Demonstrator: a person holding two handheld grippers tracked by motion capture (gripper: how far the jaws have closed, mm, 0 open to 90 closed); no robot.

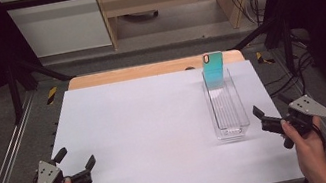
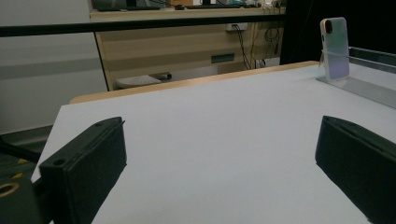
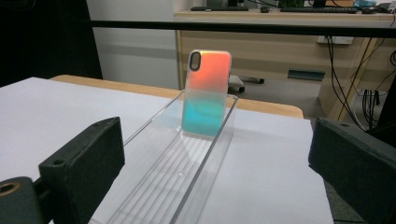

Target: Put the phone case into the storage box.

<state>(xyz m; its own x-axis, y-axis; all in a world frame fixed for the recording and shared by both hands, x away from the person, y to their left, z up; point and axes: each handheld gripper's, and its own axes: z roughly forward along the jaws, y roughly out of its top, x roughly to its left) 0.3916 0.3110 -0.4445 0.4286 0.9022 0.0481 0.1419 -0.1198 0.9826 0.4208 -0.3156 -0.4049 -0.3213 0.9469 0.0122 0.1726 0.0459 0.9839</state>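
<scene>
While both grippers' jaws are held apart and empty, the phone case base is blurred by the clear tray.

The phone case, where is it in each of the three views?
High view: phone case stands upper right of centre, leaning at the far end of the clear tray.
Left gripper view: top right.
Right gripper view: centre, upright.
Shared landmark: the clear tray.

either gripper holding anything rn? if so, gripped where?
Nothing is held. The left gripper and right gripper are both open over the table; the phone case stands untouched at the far end of the clear tray.
</scene>
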